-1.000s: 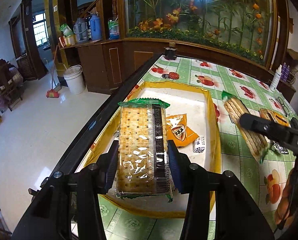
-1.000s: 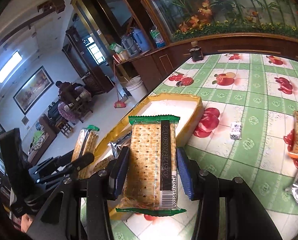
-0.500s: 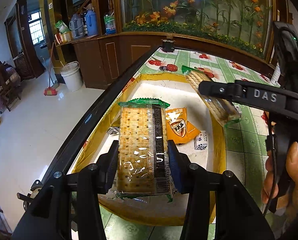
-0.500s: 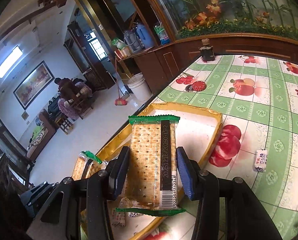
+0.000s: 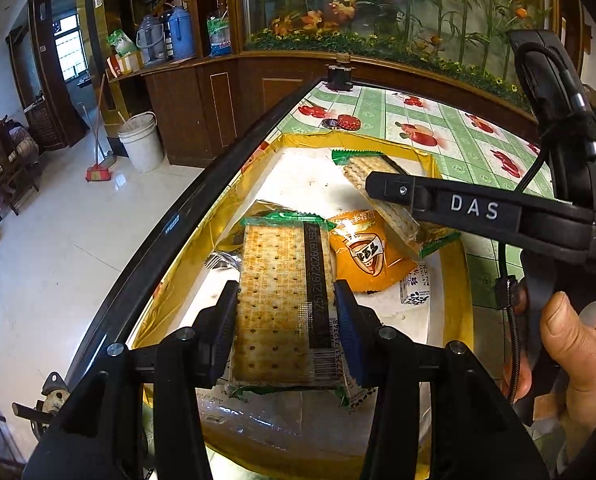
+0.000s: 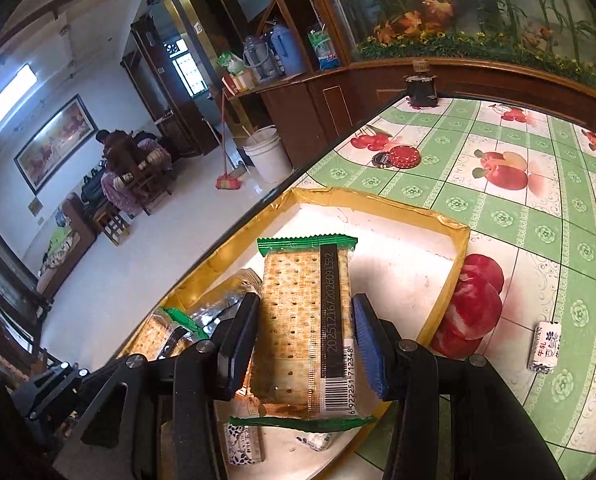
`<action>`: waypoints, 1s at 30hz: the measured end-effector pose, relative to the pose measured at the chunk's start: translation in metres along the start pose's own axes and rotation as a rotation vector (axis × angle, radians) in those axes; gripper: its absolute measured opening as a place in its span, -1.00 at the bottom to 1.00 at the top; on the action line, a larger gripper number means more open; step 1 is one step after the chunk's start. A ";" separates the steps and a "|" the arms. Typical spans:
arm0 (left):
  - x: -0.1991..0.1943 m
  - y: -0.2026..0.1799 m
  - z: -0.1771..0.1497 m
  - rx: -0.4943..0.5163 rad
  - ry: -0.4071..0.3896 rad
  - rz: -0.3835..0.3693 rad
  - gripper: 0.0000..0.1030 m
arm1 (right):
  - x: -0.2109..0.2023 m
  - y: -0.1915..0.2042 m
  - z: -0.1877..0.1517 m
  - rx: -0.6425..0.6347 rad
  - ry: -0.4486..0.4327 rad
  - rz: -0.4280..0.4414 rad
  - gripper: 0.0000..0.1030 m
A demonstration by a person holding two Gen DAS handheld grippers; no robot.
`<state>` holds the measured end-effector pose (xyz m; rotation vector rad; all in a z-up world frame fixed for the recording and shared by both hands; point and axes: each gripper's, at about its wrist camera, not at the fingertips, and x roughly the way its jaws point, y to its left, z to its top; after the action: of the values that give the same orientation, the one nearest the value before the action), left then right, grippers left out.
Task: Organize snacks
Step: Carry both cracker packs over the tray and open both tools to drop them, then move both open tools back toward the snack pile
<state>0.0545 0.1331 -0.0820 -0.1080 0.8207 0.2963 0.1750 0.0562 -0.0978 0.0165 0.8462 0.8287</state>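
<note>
Left gripper and right gripper each clamp a cracker pack over the gold tray (candies lie beneath). Advised: lower flat beside the orange packet, then part jaws.

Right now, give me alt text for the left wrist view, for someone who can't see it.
The left tool grips a cracker pack over a gold-rimmed tray. The right tool reaches in from the right, holding a second cracker pack above an orange snack bag in the tray.
</note>
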 end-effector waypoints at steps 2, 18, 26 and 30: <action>0.002 0.001 -0.001 -0.003 0.003 -0.002 -0.13 | 0.003 0.001 -0.001 -0.005 0.005 -0.004 -0.07; 0.005 0.002 0.001 -0.022 0.018 0.033 0.31 | -0.010 0.000 -0.001 0.012 -0.014 -0.040 0.21; -0.003 -0.002 0.002 -0.014 -0.001 0.086 0.60 | -0.068 -0.027 -0.013 0.083 -0.098 -0.073 0.42; -0.007 -0.009 0.001 0.000 -0.003 0.083 0.60 | -0.093 -0.043 -0.025 0.119 -0.121 -0.083 0.42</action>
<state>0.0541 0.1231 -0.0763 -0.0730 0.8231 0.3744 0.1511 -0.0424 -0.0676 0.1344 0.7759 0.6914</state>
